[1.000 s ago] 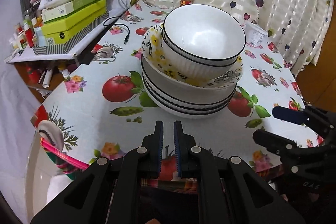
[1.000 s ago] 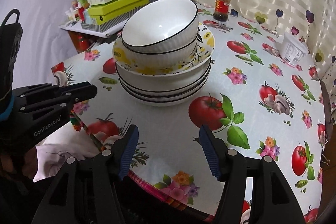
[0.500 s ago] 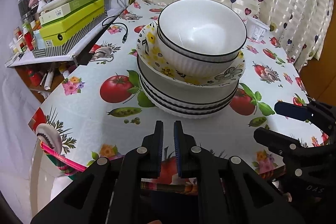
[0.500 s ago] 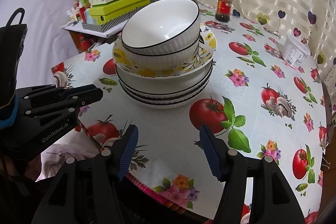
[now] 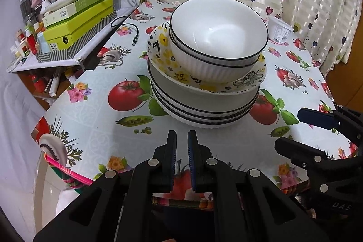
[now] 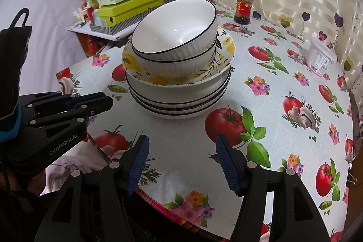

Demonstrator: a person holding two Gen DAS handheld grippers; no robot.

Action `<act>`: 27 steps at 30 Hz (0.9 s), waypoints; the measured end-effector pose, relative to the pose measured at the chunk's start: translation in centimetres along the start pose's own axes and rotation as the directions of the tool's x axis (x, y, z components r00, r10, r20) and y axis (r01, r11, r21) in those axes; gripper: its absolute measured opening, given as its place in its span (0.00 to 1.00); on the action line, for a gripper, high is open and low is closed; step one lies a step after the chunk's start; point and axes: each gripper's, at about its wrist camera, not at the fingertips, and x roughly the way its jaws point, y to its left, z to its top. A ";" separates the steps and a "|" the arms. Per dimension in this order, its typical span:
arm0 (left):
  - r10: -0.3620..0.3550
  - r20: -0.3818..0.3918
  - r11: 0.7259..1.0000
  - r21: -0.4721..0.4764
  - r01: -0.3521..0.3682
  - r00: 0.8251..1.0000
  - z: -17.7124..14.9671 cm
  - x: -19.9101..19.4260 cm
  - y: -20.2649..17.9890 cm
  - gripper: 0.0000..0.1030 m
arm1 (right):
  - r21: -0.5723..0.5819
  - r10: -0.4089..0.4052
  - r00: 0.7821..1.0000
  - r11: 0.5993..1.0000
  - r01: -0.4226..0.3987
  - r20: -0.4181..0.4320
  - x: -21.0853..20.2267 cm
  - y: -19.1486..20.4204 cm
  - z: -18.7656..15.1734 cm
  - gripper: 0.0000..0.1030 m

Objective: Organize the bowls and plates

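While both hand-held grippers hover, bowl stack point(image 5: 204, 74) sits untouched (table point(image 6: 261, 106)).

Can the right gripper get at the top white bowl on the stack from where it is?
Probably yes. The right gripper is open and empty, the top white bowl sits uncovered, and only bare tablecloth lies between them.

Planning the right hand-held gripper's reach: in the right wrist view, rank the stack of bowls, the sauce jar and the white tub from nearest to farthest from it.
1. Stack of bowls, straight ahead, slightly left.
2. White tub, far right.
3. Sauce jar, at the back by the curtain.
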 end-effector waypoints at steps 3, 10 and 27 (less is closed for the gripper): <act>0.001 -0.004 1.000 0.002 -0.001 1.000 -0.1 0.2 0.0 0.10 | 0.000 -0.001 1.000 1.000 0.001 0.000 0.0 0.0 0.0 0.60; 0.003 -0.009 1.000 0.003 -0.003 1.000 -0.2 0.3 -0.1 0.10 | 0.001 -0.002 1.000 1.000 0.002 0.000 0.1 0.0 0.1 0.60; -0.002 -0.004 1.000 0.008 0.002 1.000 0.0 0.2 -0.5 0.10 | -0.001 0.003 1.000 1.000 -0.003 -0.004 0.3 0.1 0.1 0.60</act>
